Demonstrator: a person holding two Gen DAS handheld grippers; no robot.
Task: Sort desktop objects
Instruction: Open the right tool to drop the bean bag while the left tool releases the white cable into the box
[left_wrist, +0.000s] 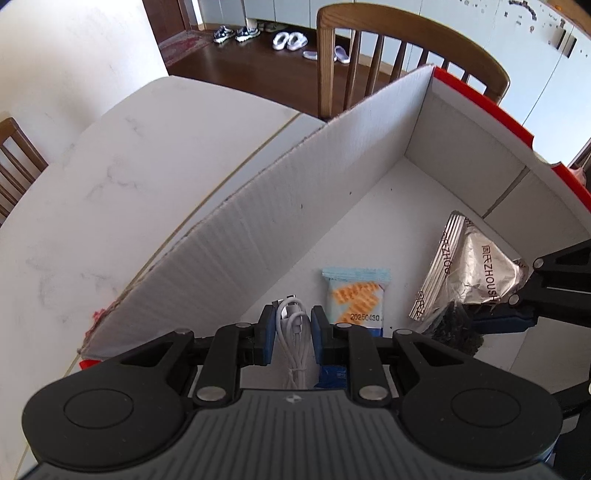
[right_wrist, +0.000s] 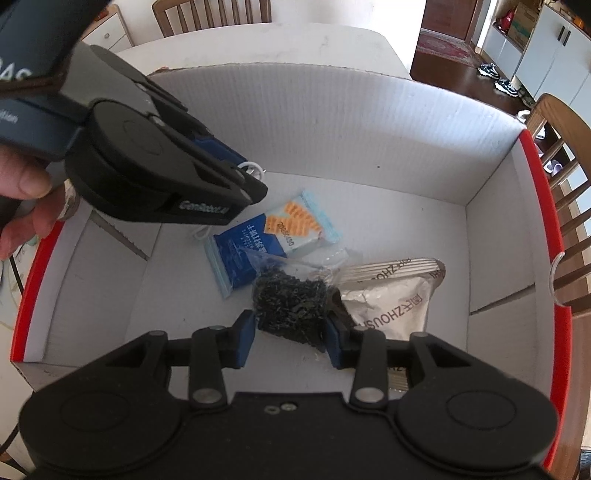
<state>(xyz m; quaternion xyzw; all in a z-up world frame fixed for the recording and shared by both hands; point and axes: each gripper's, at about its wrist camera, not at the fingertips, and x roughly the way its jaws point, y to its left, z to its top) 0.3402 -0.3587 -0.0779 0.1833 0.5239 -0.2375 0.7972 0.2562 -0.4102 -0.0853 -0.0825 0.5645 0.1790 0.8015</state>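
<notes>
A white-topped table (left_wrist: 92, 177) was seen to carry a large open cardboard box (right_wrist: 369, 122), white inside with a red outer rim, into which both grippers were pointed steeply. On the box floor three items had already been laid: a silver foil pouch (right_wrist: 391, 295) towards the right wall, a blue biscuit packet (right_wrist: 273, 236) near the middle, and a clear bag of black bits (right_wrist: 291, 299) touching both. Sorting was therefore judged to be well under way, though how much remained outside the box could not be told.

The bag of black bits was framed by the right gripper (right_wrist: 290, 338), its jaws set fairly narrow around it; whether the pads pressed on it or had just let go could not be made out. The left gripper (left_wrist: 293, 328) was closed tight on a coiled white cable (left_wrist: 293, 332), held above the box floor beside the biscuit packet. The coil's long axis was seen to run along the fingers, its plug ends pointing forward and down towards the floor, so release was judged to be the step left.
</notes>
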